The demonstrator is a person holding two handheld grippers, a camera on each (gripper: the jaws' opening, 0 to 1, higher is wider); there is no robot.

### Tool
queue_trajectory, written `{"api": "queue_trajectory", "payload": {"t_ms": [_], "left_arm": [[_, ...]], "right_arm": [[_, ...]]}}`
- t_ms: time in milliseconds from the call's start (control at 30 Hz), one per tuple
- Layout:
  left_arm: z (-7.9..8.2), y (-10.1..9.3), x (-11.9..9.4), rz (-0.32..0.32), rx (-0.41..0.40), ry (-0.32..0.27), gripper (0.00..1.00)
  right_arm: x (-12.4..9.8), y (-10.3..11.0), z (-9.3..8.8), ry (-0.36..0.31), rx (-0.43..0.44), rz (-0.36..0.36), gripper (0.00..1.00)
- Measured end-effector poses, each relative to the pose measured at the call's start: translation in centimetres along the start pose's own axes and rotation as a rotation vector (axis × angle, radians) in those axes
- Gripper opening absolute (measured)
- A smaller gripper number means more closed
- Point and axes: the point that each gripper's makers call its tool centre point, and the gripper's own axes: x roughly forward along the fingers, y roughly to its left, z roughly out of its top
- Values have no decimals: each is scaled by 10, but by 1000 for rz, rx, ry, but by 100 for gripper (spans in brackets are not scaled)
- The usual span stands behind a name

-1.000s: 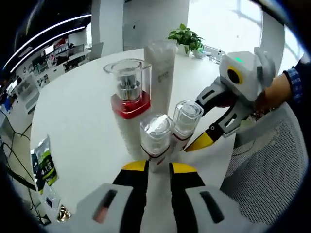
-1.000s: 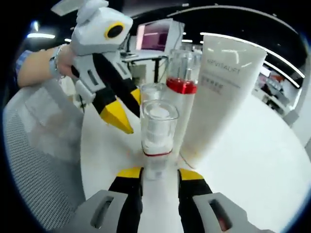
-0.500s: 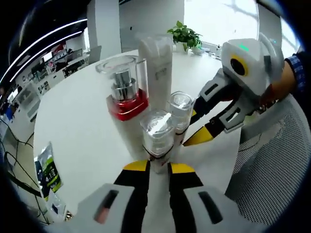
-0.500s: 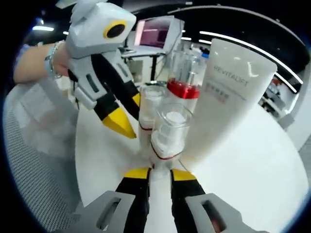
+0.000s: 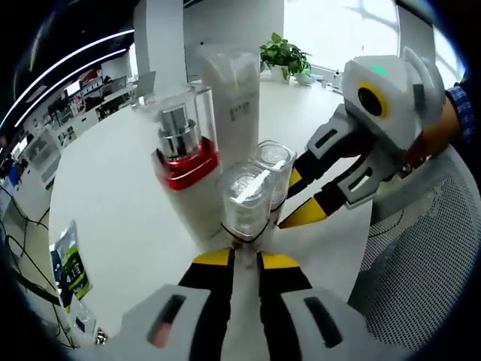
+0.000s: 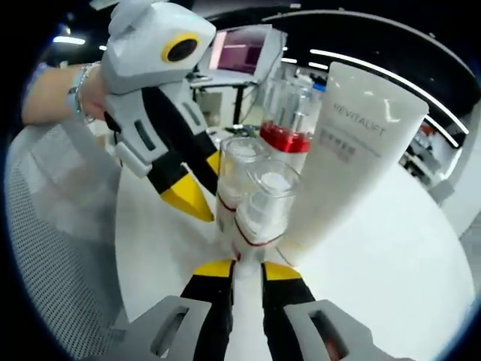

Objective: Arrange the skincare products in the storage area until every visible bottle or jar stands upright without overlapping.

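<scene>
Since the earlier frame the right gripper's bottle closed in beside its twin. Left gripper: jaws clamped on small clear-capped bottle, frame centre. Right gripper: jaws clamped on second small bottle. Behind: red-collared pump bottle, white tube, white table. Risk: crowded bottles knocking, toppling the pump bottle.

Four skincare containers clustered upright on round white tabletop | two small clear-capped bottles in front | red-collared pump bottle beside tall white tube behind | potted green plant at far edge
</scene>
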Motion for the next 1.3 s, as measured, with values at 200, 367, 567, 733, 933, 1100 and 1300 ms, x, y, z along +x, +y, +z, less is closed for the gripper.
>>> {"api": "queue_trajectory", "payload": {"t_ms": [200,367,567,733,933,1100,1300], "left_arm": [[-5,3,-1,10,1,29,14],[-3,13,-11,30,-38,21,17],[-8,48,-32,149,-153,5,21],[-18,93,-61,290,-345,-46,24],[-43,146,-99,462,-541,-96,32],[-77,174,-112,549,-680,-35,41],[-115,194,-109,622,-665,183,51]], "right_arm": [[0,15,-15,74,-8,98,15],[-1,23,-22,95,-23,134,14],[-1,28,-21,95,-30,155,13],[-2,27,-24,96,-13,158,13],[-3,27,-25,87,10,153,13],[-2,28,-21,83,-3,150,12],[-2,27,-17,72,-1,146,11]]}}
